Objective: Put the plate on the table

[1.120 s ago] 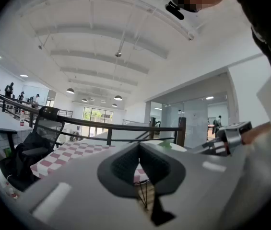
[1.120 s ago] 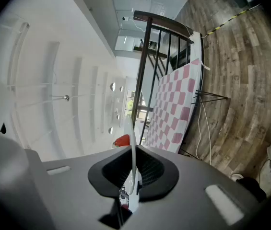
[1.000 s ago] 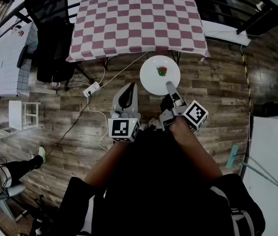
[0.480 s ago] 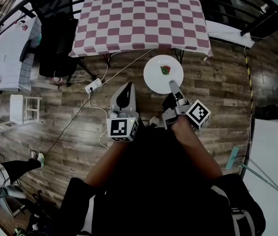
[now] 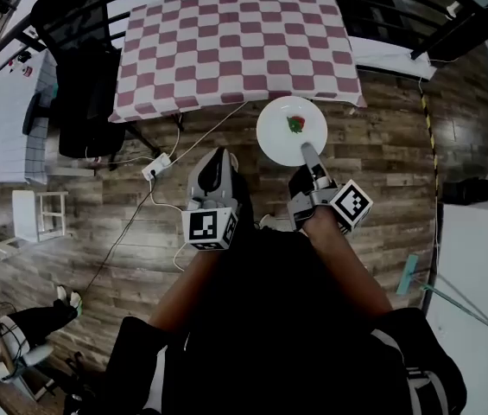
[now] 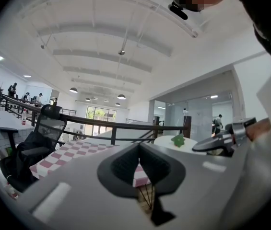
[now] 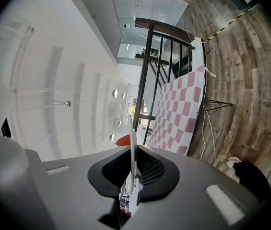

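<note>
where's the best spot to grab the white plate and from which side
Its thin near rim, edge-on from the person's side: the plate is flat and shallow, so only the rim fits between tongs. The right tongs pinch it there, clear of the red and green piece near its middle.

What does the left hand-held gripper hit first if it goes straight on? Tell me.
Probably the hanging near edge of the checkered tablecloth: the left hand-held gripper points at it, with nothing visible between. Depth is hard to judge.
</note>
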The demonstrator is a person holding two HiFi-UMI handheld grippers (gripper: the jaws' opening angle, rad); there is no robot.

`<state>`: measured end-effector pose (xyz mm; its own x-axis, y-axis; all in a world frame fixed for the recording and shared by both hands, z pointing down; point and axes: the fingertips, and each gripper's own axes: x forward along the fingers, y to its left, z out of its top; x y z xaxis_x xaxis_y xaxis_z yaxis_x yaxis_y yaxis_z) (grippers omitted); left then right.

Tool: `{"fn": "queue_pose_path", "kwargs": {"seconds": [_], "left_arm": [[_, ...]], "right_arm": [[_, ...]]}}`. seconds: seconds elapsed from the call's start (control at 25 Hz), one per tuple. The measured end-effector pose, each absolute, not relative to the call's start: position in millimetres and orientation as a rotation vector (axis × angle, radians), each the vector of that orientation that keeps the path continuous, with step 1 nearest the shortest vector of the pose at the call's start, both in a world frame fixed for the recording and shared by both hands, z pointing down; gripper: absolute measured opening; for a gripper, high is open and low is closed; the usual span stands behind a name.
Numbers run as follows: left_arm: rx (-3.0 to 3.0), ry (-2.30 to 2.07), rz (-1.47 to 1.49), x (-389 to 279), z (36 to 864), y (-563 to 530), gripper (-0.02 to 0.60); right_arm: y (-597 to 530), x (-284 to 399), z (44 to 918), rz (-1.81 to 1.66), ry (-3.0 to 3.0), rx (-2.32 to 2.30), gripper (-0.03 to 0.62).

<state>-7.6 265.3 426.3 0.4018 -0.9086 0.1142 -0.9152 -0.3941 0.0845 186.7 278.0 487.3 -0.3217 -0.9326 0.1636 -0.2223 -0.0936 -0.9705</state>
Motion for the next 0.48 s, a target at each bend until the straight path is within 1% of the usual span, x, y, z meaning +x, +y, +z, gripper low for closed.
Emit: {"fn": "queue_pose_path", "kwargs": {"seconds": [0.2, 0.48], "left_arm": [[2.521, -1.636, 0.059, -5.7, 425.4, 219.5, 0.008], [2.526, -1.615, 0.043, -30.2, 421.9, 133.4, 0.008]], "right_arm": [[241.0, 185.8, 491.9, -1.488, 1.533, -1.302, 0.02], [162.9, 164.5, 486.4, -1.493, 1.539, -1.289, 0.018]]}}
